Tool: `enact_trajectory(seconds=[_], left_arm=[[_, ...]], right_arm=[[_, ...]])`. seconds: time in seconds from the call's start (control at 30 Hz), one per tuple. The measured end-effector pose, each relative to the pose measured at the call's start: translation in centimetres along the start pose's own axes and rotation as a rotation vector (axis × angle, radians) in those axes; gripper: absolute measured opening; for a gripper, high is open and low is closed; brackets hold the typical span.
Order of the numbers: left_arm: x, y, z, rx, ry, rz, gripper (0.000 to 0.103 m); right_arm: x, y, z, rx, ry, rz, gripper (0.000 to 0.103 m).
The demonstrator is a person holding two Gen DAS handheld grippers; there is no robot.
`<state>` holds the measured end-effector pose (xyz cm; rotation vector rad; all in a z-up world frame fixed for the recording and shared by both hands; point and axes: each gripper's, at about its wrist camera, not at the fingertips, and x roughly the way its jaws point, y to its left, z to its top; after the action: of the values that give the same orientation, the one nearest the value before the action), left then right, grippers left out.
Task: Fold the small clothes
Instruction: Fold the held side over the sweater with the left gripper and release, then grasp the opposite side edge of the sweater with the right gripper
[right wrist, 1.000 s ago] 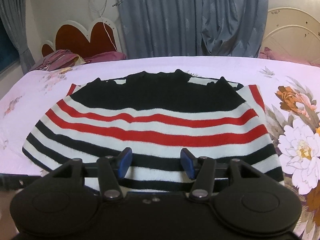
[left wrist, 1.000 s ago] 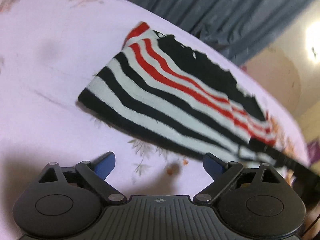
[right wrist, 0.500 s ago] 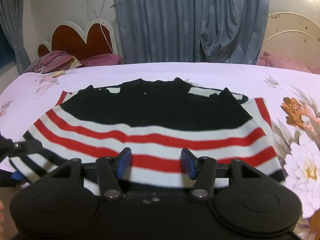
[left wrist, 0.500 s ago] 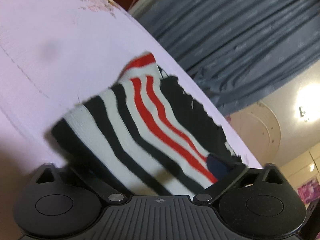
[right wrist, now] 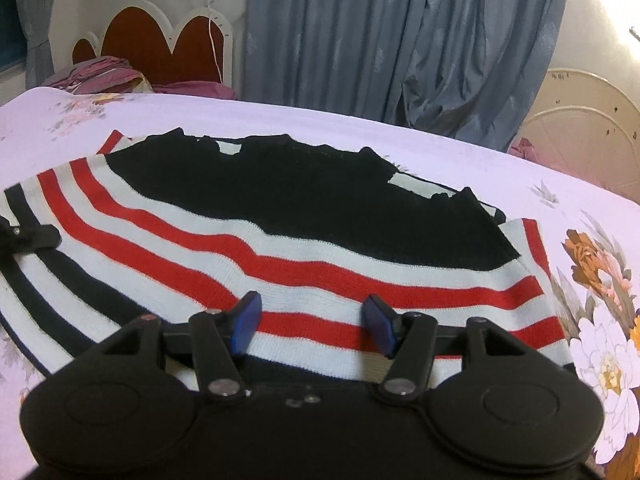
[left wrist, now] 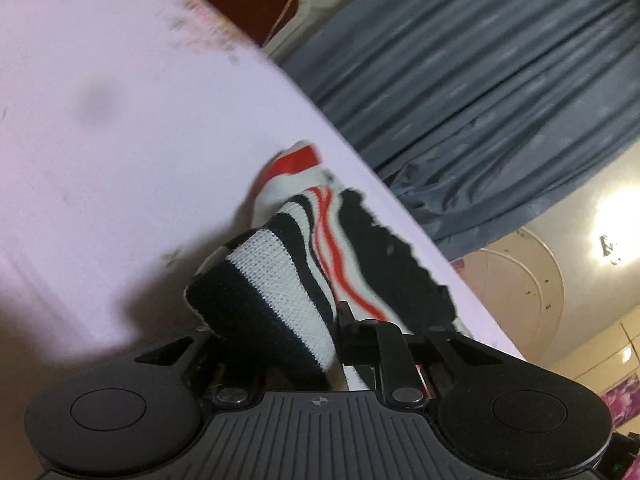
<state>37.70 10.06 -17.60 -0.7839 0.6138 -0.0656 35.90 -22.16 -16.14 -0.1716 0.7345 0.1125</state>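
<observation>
A small knit sweater (right wrist: pixel 280 264) with black, white and red stripes and a black top part lies flat on the pink bed sheet (right wrist: pixel 480 168). My left gripper (left wrist: pixel 320 320) is closing on its near left corner. The striped sweater (left wrist: pixel 280 280) is bunched up between the jaws and raised a little off the sheet; the pads are hidden by the cloth. From the right wrist view the left gripper (right wrist: pixel 24 236) shows at the sweater's left edge. My right gripper (right wrist: pixel 312 320) hovers over the bottom hem, its jaws opening, blue pads (right wrist: pixel 244 320) apart with nothing pinched between them.
Large flowers (right wrist: pixel 600 320) are printed on the sheet at the right. A red and white headboard (right wrist: pixel 160 40) and purple pillows (right wrist: pixel 104 76) stand at the far left, and grey-blue curtains (right wrist: pixel 400 40) hang behind the bed. Bare sheet (left wrist: pixel 120 140) stretches left of the sweater.
The left gripper moved onto the sweater's corner and closed on it, bunching and lifting the cloth. The right gripper came forward over the hem, still open.
</observation>
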Motion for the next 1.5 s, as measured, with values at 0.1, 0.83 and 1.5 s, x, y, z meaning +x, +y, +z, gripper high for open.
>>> enact_trajectory(seconds=[0.1,0.83,1.5], left_arm=[[-0.7,-2.8,0.7,0.102,-0.017,-0.034,0.015],[3.4,-20.6,-10.5,0.885,0.286,-0.278,0.065],[-3.0,-13.6,-3.9,0.792,0.142,-0.116,0.071]], right_arm=[[-0.3,-0.5,0.1,0.029,0.0,0.014,0.056],[-8.2,-16.7,-4.6,0.435,-0.063,-0.115,0.06],[-5.8,-9.0,0.8,0.268,-0.129,0.112,0.09]])
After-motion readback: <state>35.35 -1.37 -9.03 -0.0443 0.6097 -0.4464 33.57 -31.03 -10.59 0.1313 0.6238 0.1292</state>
